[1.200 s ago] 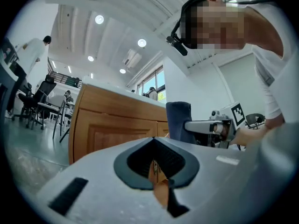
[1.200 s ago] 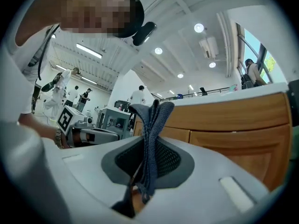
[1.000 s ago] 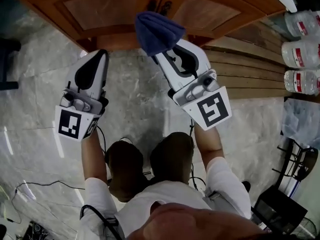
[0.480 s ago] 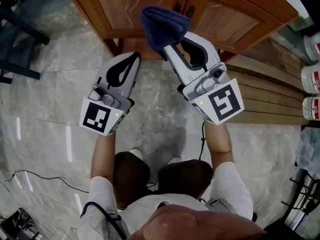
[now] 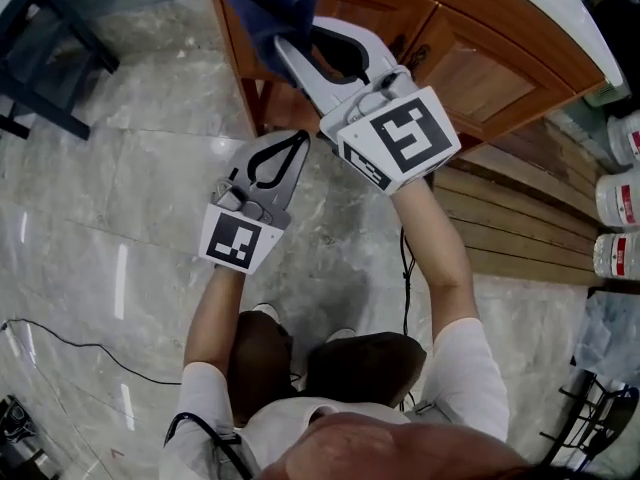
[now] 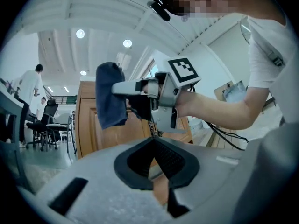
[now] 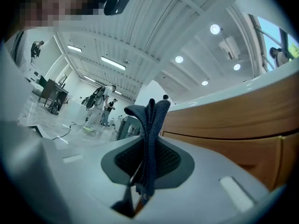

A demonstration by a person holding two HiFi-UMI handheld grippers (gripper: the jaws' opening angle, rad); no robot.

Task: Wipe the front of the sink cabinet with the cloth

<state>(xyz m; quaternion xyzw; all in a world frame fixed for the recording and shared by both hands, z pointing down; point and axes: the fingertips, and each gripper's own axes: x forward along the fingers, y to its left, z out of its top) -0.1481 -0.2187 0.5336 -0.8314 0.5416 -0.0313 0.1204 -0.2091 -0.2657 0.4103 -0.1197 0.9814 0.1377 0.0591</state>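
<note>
Grey marble floor — wooden slats lie along it.

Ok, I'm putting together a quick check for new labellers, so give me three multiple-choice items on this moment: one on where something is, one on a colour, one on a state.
1. Where is the cloth?
A. Lying on the floor
B. Up at the front of the wooden cabinet
C. Hung over an arm

2. What colour is the cloth?
A. White
B. Red
C. Dark blue

3. How is the right gripper?
A. Shut on the cloth
B. Open and empty
C. Shut and empty

1 B: the head view shows it raised at the cabinet's door.
2 C: it looks dark blue in all three views.
3 A: the right gripper view shows its folds pinched between the fingers.
</note>
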